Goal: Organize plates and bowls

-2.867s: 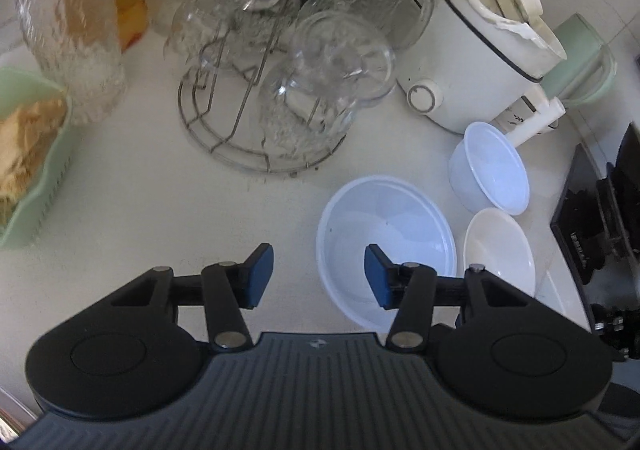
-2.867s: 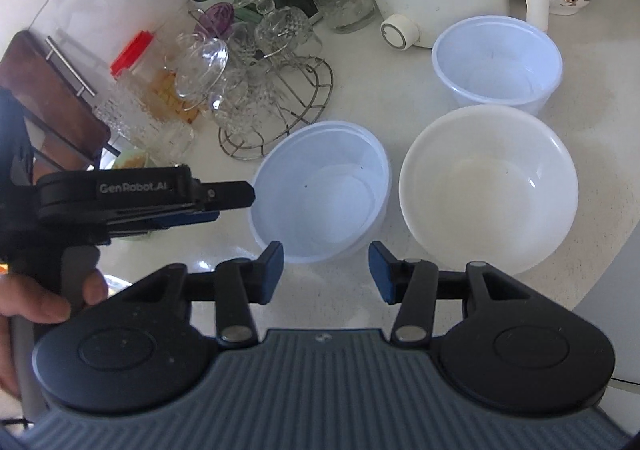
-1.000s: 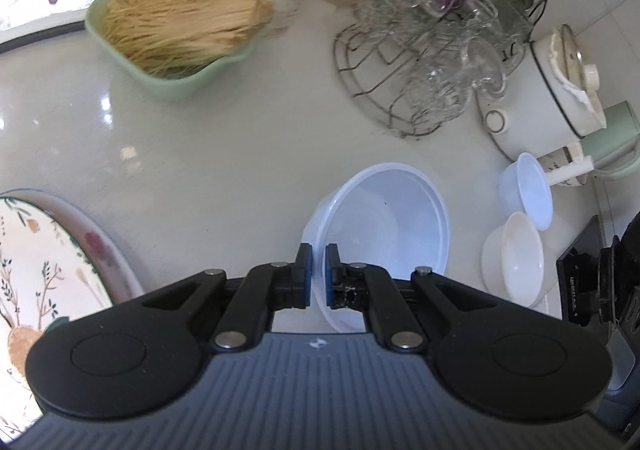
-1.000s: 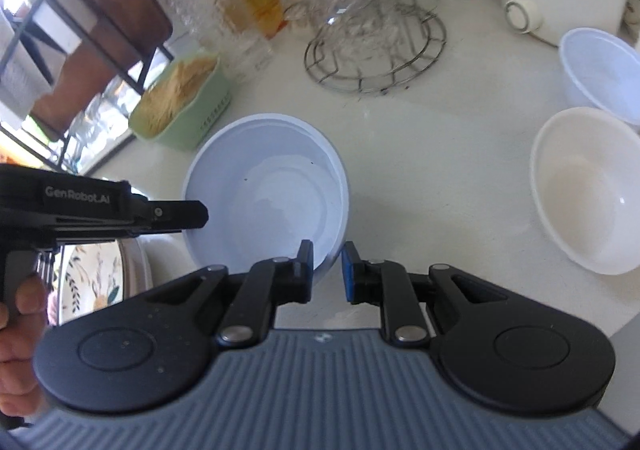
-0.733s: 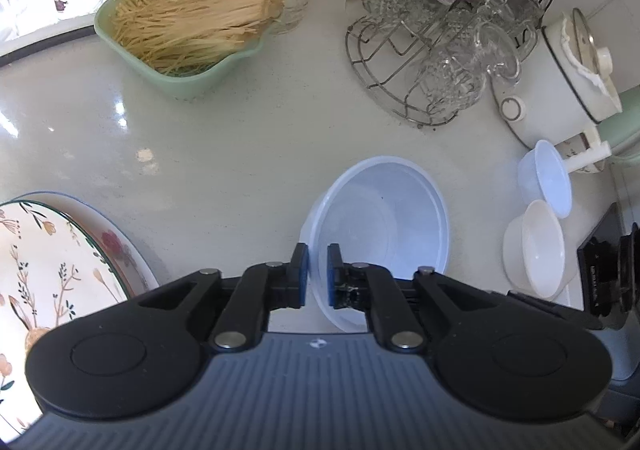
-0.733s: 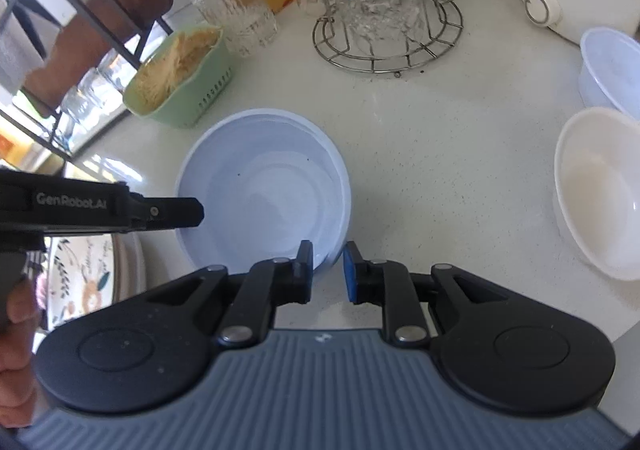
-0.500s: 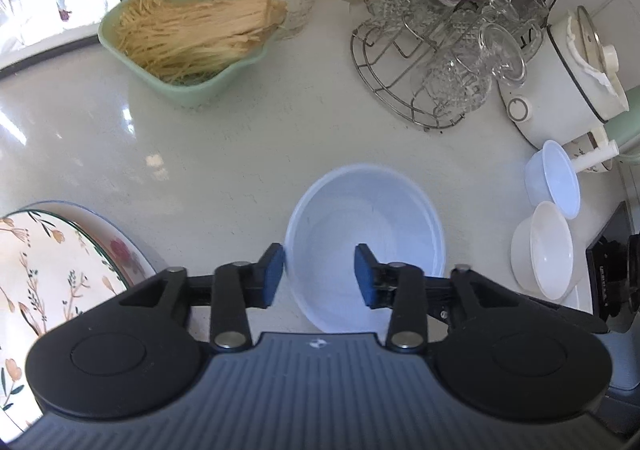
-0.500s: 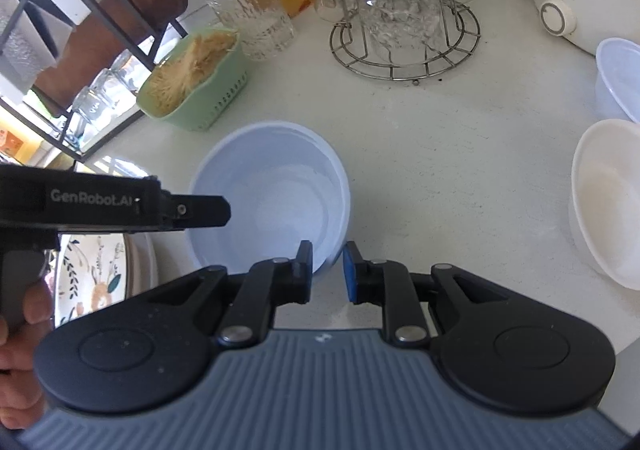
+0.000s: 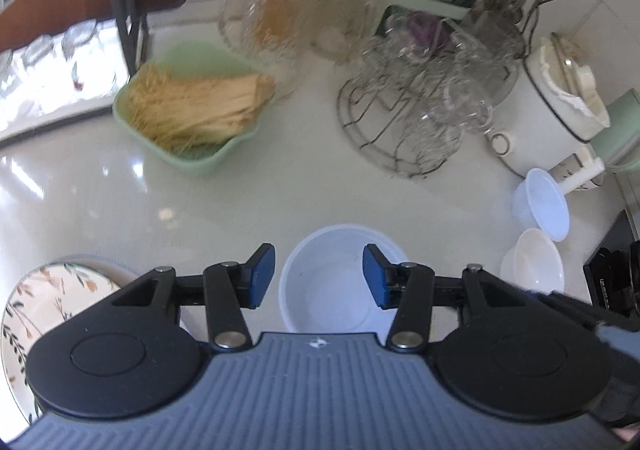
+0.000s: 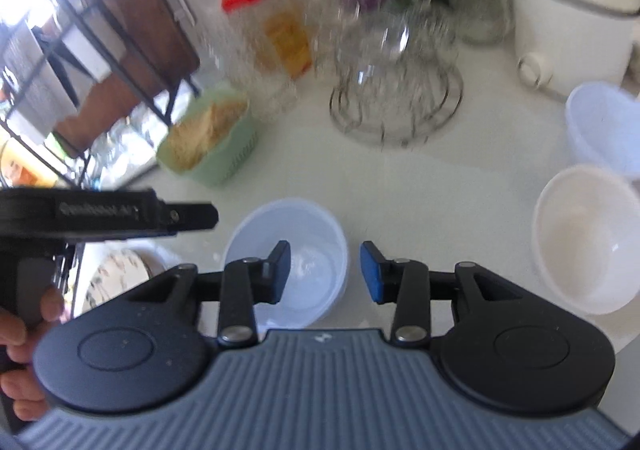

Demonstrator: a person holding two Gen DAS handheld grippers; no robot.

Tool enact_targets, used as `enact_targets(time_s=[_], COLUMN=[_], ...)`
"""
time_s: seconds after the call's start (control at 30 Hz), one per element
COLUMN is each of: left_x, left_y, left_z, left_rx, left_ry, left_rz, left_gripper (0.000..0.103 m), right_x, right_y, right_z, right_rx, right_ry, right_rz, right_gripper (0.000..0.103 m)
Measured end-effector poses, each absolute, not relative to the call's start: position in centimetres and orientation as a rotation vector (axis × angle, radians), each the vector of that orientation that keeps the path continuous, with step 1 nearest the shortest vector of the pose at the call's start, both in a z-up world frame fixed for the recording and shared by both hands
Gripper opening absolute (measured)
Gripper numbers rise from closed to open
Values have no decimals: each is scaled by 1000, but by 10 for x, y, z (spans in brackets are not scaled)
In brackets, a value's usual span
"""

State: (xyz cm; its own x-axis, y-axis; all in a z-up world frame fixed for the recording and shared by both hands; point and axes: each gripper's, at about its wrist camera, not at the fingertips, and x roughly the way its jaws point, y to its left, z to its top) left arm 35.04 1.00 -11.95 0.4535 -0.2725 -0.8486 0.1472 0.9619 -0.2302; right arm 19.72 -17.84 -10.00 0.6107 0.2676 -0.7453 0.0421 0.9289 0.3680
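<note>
Both claws were opening with nothing in them, the left claw (image 9: 319, 276) and right claw (image 10: 325, 272) above the big bowl (image 9: 340, 282) on the worktop (image 9: 280, 189).

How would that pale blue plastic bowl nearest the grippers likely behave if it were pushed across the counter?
The pale blue bowl looks thin, translucent and empty, so probably light. On the glossy counter it would likely slide easily rather than tip, given its wide, low shape. A rim pinch might flex the wall.
</note>
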Motion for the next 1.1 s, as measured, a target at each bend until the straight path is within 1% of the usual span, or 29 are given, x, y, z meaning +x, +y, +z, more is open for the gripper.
enact_targets(time_s=[0.4, 0.8, 1.1], left_x=[341, 335, 329], left_y=[-8, -52, -87], left_z=[-66, -58, -67], left_rx=[-111, -56, -10], left_ry=[919, 897, 928], left_rz=[-337, -446, -503], left_gripper=[54, 54, 54], right_x=[176, 150, 132], right_y=[-200, -220, -246], right_z=[-46, -25, -31], right_rx=[324, 328, 366], right_ry=[729, 636, 611], right_rz=[35, -39, -133], right_gripper=[41, 41, 41])
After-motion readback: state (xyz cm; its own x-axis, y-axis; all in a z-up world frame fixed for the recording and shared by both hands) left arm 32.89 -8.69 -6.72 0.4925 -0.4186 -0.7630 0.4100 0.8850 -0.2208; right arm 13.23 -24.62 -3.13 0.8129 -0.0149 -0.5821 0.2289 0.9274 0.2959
